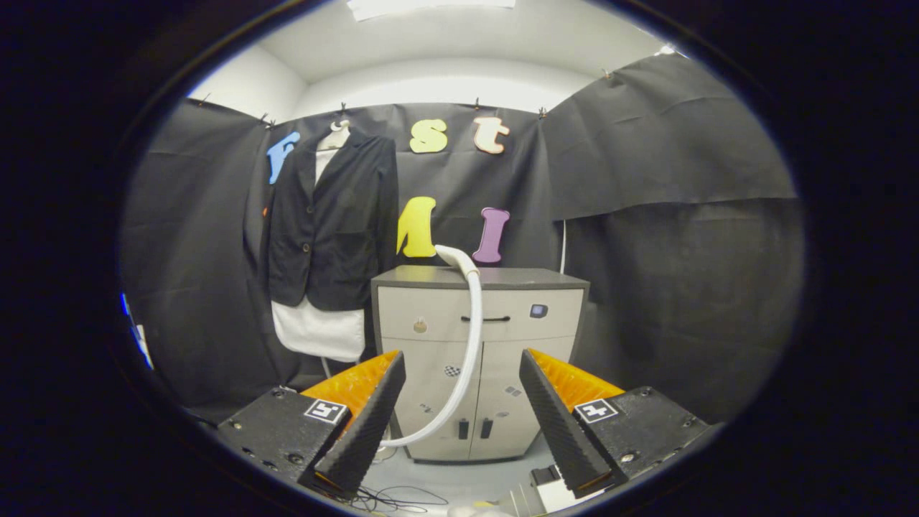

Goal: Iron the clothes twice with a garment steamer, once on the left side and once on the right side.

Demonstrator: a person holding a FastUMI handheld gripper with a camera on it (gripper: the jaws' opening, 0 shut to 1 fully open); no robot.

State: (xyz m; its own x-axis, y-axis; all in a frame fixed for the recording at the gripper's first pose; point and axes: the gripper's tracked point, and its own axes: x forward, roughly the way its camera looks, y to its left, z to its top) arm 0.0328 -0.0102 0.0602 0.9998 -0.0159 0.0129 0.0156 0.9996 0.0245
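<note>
The tongs [463, 402] stand wide apart with nothing between them, aimed at a pale cabinet [524, 337] that stands on the floor against the booth wall; the garment steamer head [454, 256] lies on the front edge of the cabinet top, toward its left half, and its white hose [470, 345] droops down the cabinet front, between the two fingers and beyond them, curving toward the floor at the cabinet's lower left corner; the clothes, a dark jacket [327, 222] over a white underlayer [319, 330], hang on a hanger just left of the cabinet, the jacket's edge close beside its left side.

The steamer head looks like light, rigid plastic, probably smooth and a little slippery; the sounder hold is likely across its neck, where the hose joins, since the hose itself is soft and would flex and drag as the head is lifted; the jacket fabric is limp and will swing if pushed.

No brand or readable writing can be made out; small stickers on the cabinet doors and square marker tags on the fingers carry patterns only.
</note>
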